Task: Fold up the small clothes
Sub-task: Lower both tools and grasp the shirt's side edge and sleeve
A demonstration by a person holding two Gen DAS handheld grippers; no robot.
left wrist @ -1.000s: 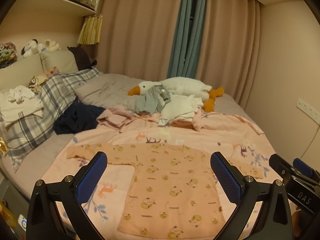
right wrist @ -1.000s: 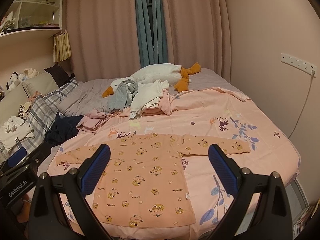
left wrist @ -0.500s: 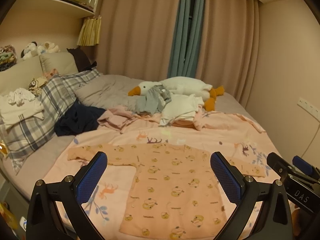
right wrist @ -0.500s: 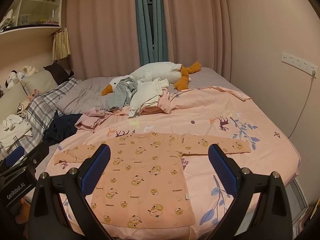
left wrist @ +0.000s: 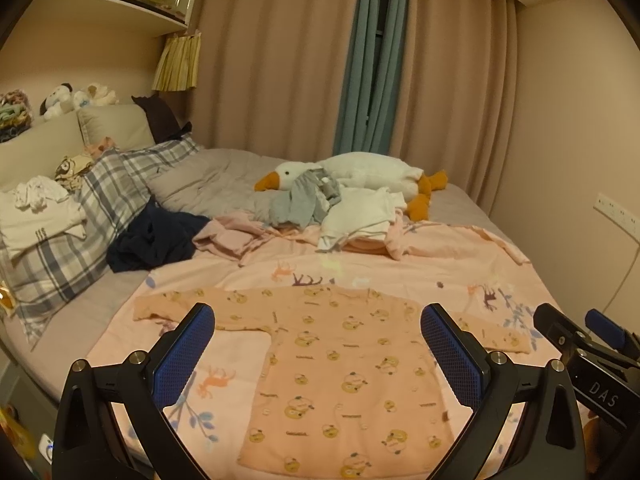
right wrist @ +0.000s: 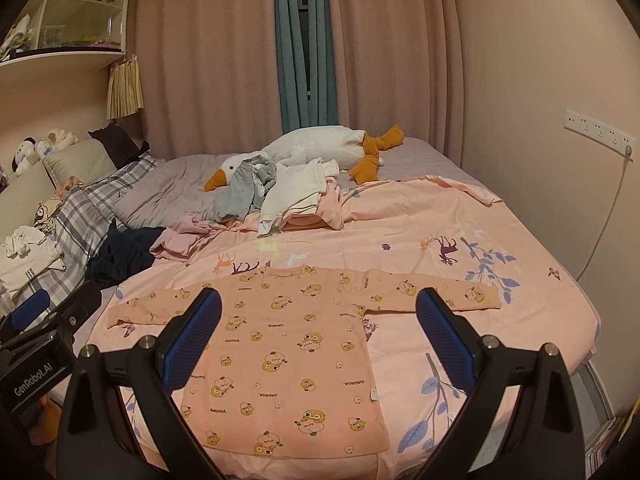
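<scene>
left gripper (left wrist: 318, 350): black frame; blue mesh pads; silver screws | right gripper (right wrist: 318, 332): same; "DAS" marking

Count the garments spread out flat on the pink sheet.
1: the peach shirt lies flat near the front edge of the pink sheet. The other clothes are heaped by the toy goose; some may be hidden.

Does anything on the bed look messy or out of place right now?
The peach shirt lies flat and ready. Behind it, a loose heap of clothes is draped over the goose plush, and a dark garment sits crumpled by the plaid pillow.
</scene>
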